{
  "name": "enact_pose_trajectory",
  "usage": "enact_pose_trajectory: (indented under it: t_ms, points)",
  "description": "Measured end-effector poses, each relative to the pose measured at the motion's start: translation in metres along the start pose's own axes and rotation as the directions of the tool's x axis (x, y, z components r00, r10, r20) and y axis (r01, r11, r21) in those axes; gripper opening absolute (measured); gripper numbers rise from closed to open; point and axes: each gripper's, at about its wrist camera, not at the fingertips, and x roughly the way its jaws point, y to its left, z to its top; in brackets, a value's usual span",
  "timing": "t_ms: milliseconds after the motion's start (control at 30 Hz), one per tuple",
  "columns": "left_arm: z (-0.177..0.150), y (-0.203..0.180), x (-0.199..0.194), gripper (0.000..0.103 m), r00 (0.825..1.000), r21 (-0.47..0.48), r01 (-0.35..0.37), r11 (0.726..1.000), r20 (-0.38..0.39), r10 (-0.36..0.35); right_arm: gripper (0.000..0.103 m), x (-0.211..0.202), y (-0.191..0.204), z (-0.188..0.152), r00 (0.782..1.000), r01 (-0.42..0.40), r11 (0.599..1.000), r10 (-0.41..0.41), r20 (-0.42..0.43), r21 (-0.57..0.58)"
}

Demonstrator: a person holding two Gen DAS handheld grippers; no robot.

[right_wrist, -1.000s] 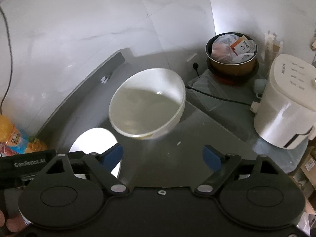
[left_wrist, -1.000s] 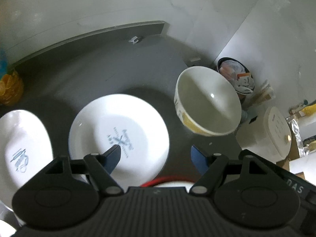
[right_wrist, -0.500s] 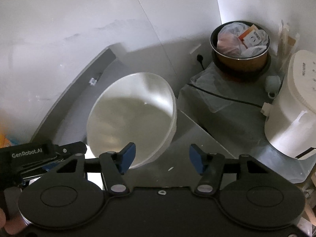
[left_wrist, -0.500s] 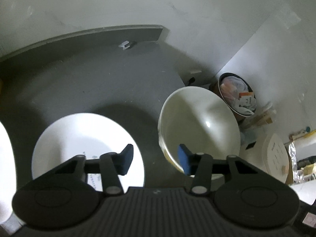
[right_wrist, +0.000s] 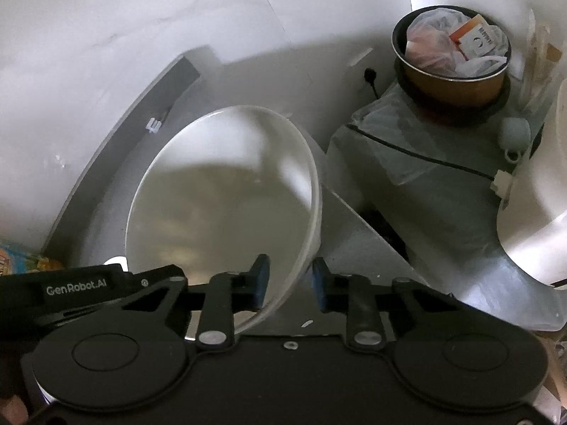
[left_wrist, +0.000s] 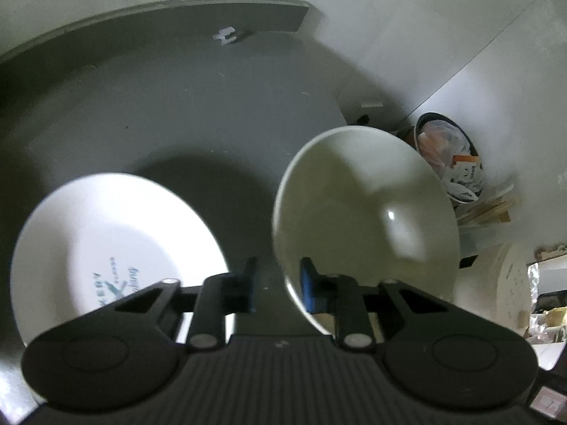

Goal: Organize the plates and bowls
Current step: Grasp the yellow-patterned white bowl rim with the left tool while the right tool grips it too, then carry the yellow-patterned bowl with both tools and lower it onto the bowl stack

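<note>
Your left gripper (left_wrist: 275, 289) has its two blue pads narrowed around the near rim of the bowl (left_wrist: 365, 219), one pad outside the wall and one inside, at about 6 o'clock in the left wrist view; the pads are close to the rim, but you cannot tell whether they already press on it. Your right gripper (right_wrist: 288, 285) straddles the same bowl (right_wrist: 219, 209) at its rim on the other side, one pad inside, one outside, with a sliver of gap visible, so it is narrowed but not plainly clamped either. A grip on opposite edges makes sense for a wide, smooth vessel: one pinch alone would likely let it swing.

The bowl sits on the dark grey counter (left_wrist: 177, 99), toward 3 o'clock of the plate (left_wrist: 117, 248) in the left view, near it but apart. It is cream-white, glossy, deep and empty, with a thin rim and a small highlight low on the inner wall. The plate is flat, white, with teal lettering. Beyond the bowl, around 1 o'clock, stands a pot (right_wrist: 452, 60) stuffed with packets, and a white appliance (right_wrist: 538, 212) at 3 o'clock in the right view
</note>
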Motion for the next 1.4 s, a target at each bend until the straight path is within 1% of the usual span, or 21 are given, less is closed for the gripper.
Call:
enact_pose_trajectory:
  t_ms: [33,133,267,500,767,1000,1233,1400]
  points:
    - [0.000,-0.001,-0.002,0.013,1.000,-0.008,0.004,1.000,-0.003,-0.004,0.025,-0.001,0.002,0.000,1.000,0.010,1.000,-0.010,0.000,-0.008]
    - [-0.004,-0.007,-0.013,0.013,1.000,-0.003,-0.015,1.000,0.002,0.015,0.024,-0.013,0.005,-0.001,1.000,0.007,1.000,-0.007,0.023,-0.017]
    - [-0.009,-0.011,-0.033,0.013,0.999,0.040,0.003,0.999,0.034,-0.004,0.025,-0.036,0.004,-0.007,0.997,-0.010,1.000,0.011,0.073,-0.015]
    - [-0.022,-0.010,-0.057,0.013,0.998,0.089,0.032,0.996,0.056,-0.037,0.025,-0.065,0.006,-0.025,0.990,-0.006,1.000,0.003,0.138,0.020]
    - [-0.044,-0.001,-0.084,0.013,0.995,0.126,0.068,0.990,0.069,-0.077,0.025,-0.097,0.014,-0.059,0.981,0.003,0.999,-0.010,0.193,0.038]
    - [-0.069,0.014,-0.111,0.013,0.992,0.160,0.082,0.984,0.082,-0.096,0.024,-0.120,0.029,-0.096,0.975,0.015,0.999,-0.024,0.221,0.044]
    - [-0.090,0.032,-0.132,0.013,0.989,0.175,0.099,0.980,0.088,-0.116,0.024,-0.140,0.045,-0.129,0.967,0.025,0.999,-0.035,0.253,0.043]
    - [-0.106,0.043,-0.143,0.014,0.989,0.188,0.100,0.977,0.085,-0.118,0.024,-0.150,0.053,-0.152,0.964,0.034,0.998,-0.046,0.260,0.053]
